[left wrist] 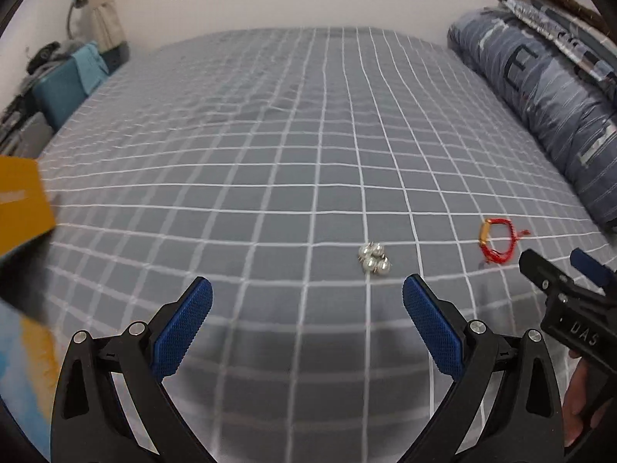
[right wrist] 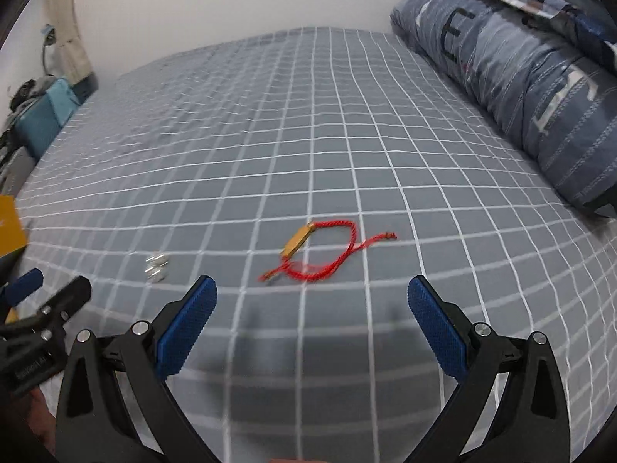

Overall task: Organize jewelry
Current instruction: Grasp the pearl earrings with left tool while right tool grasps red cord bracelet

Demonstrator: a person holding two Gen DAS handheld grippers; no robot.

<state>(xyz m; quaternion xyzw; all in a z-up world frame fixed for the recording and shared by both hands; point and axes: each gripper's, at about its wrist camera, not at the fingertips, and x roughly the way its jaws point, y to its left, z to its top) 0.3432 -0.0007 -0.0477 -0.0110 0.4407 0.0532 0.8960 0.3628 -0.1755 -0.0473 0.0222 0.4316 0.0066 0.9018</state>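
Only legible writing: "DAS" on right gripper [left wrist: 555,266] | fingers apart

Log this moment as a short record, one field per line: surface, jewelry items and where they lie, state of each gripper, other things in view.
surface: grey checked bedsheet
item 1: cluster of silver pearl pieces, ahead of the left gripper
item 2: red cord bracelet with a gold bar, ahead of the right gripper
left gripper: open, holding nothing
right gripper: open, holding nothing
contact: neither item touched
other: orange box at left edge; blue folded duvet on the right
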